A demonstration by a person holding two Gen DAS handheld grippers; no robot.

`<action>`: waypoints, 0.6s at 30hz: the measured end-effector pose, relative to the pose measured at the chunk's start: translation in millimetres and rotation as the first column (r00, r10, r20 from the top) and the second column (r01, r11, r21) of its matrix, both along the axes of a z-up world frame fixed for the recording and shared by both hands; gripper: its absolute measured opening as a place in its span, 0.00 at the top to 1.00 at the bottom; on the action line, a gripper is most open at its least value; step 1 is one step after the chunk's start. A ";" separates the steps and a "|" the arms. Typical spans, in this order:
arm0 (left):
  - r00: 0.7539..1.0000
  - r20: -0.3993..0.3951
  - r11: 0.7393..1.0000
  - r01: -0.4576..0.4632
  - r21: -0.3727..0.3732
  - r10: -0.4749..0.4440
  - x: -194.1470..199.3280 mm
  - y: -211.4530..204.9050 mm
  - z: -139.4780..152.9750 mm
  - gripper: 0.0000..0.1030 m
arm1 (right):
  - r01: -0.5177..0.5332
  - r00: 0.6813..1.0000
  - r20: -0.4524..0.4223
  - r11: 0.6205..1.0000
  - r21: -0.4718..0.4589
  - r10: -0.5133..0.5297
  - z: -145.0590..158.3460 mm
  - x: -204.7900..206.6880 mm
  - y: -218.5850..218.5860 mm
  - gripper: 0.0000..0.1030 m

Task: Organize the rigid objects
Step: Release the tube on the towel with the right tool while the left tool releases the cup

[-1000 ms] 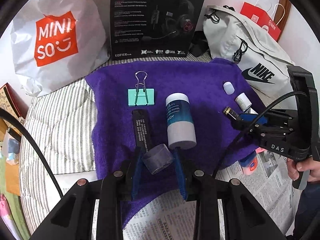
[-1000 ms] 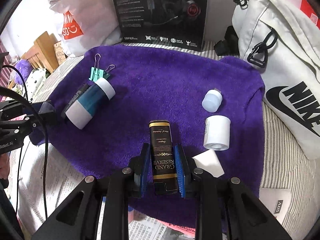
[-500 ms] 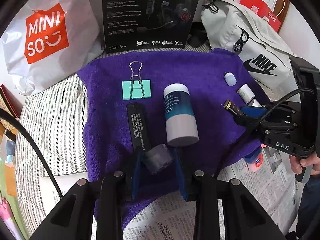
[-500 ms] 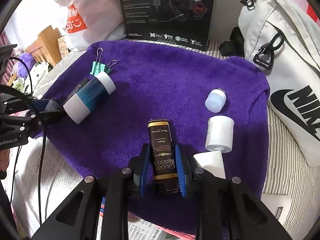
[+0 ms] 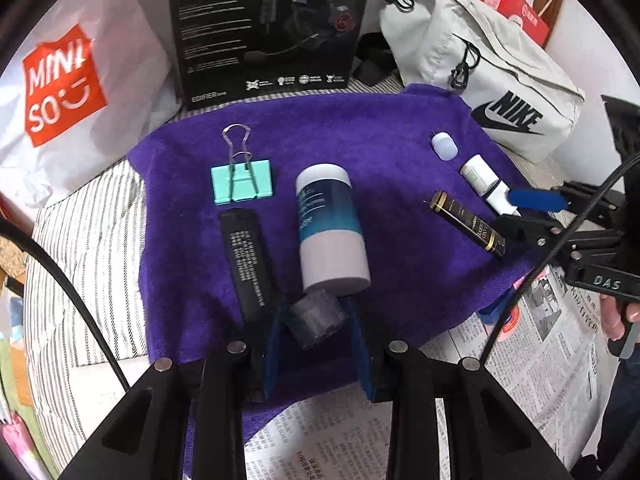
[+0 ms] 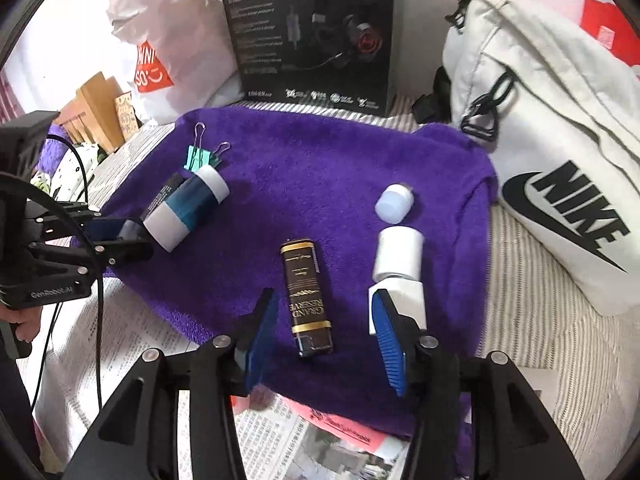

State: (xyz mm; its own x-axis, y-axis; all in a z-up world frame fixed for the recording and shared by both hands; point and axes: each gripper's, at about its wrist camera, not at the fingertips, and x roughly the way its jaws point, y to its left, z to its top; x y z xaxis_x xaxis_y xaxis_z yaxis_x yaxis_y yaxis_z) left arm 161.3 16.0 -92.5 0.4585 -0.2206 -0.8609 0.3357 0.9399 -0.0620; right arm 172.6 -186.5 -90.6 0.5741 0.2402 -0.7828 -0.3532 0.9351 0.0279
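Observation:
On the purple towel (image 5: 360,152) (image 6: 320,168) lie a mint binder clip (image 5: 242,182), a black stick (image 5: 248,260), a blue-and-white tube (image 5: 330,228) (image 6: 186,210), a black "Grand Reserve" box (image 6: 306,296) (image 5: 466,222), a pale cap (image 6: 394,203) and a white bottle (image 6: 398,258). My left gripper (image 5: 316,320) is shut on a small grey roll of tape (image 5: 316,318) near the towel's front edge. My right gripper (image 6: 326,332) is open, its jaws either side of the black box, which lies free on the towel.
A black headset box (image 5: 268,28), a white Miniso bag (image 5: 68,80) and a white Nike bag (image 5: 480,72) (image 6: 560,168) stand behind the towel. Newspaper (image 5: 540,360) lies in front. A white card (image 6: 404,304) lies by the right fingers.
My right gripper has opened and let go of the black box, which now lies on the towel. My left gripper still holds the tape roll and has come lower and nearer the towel.

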 end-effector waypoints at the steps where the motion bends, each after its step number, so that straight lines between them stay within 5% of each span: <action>1: 1.000 -0.003 1.000 0.004 0.004 -0.004 0.7 -2.4 -0.8 0.71 | 0.007 1.000 0.000 1.000 0.000 -0.007 1.2 -1.8 -2.8 0.53; 18: 0.999 -0.041 1.000 0.010 0.018 -0.009 8.4 -7.9 -9.6 0.70 | 0.103 0.994 0.024 0.994 0.028 -0.103 13.3 -42.9 -48.9 0.52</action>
